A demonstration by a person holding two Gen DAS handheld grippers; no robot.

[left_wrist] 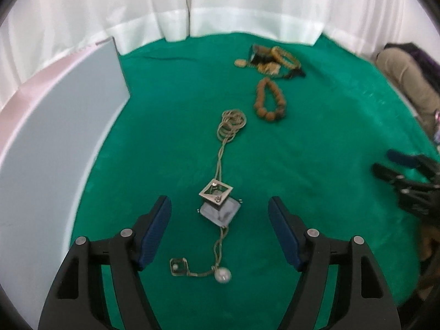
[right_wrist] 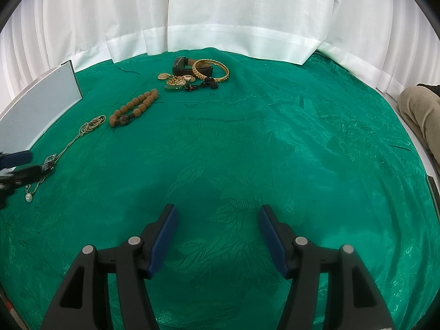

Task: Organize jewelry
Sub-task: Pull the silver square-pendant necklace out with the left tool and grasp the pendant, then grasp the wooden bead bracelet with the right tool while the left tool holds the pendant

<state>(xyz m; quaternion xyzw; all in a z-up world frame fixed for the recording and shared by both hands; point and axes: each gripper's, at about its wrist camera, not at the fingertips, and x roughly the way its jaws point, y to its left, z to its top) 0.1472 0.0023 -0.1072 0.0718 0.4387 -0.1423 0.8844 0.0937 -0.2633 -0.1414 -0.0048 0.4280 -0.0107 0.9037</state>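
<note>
Blue-padded left hand-held gripper spread wide, gripping nothing; chain necklace lies loose between its jaws on green tabletop. Right hand-held gripper also released, empty. Beaded bracelet and jewelry pile further back.

**Green cloth spread before white curtains**

A table is covered by a green cloth woven with a leaf pattern, creased in places and lit evenly from above. White curtains are hung in folds behind it, their hems touching the far edge of the cloth. A pale grey board is propped along the left side. At the right edge, a person's leg in beige trousers is seen beside the table.
</note>
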